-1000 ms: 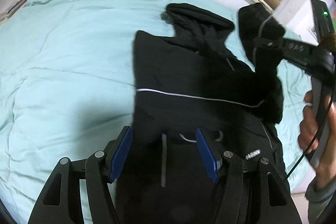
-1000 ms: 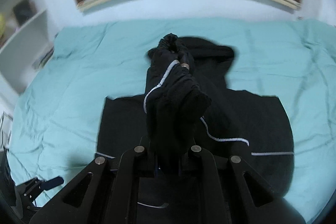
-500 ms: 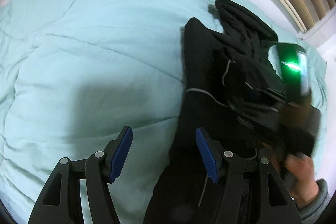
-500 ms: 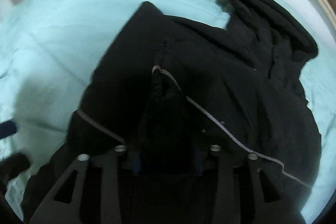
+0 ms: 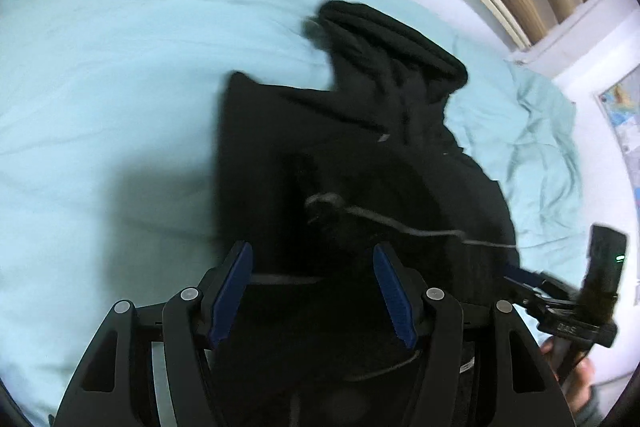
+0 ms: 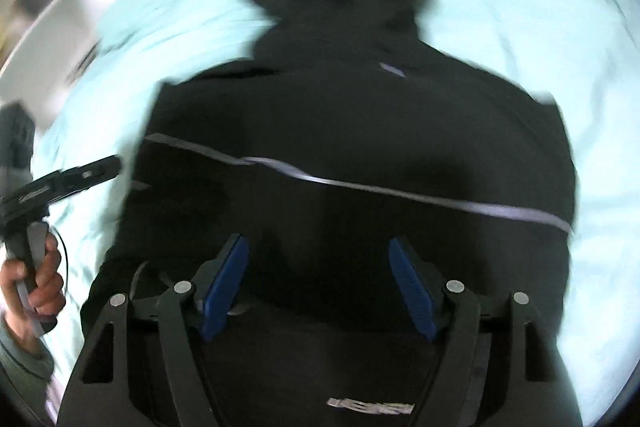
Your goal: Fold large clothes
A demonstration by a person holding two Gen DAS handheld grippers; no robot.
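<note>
Right wrist view smears with motion blur, edges streaking. Left wrist view is sharper, slightly soft. Both show fisheye bending and dark corners. Jacket [image 5: 360, 155] reads near-black, detail lost; a soft shadow darkens the duvet [image 5: 120, 75] beside it.

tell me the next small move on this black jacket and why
Probably bring the left tool down to the near left edge of the black hooded jacket and pinch it for the next fold. Both tools are open and hold nothing, the right tool included. One sleeve seems laid across the body, and the jacket lies spread on the pale green duvet.
</note>
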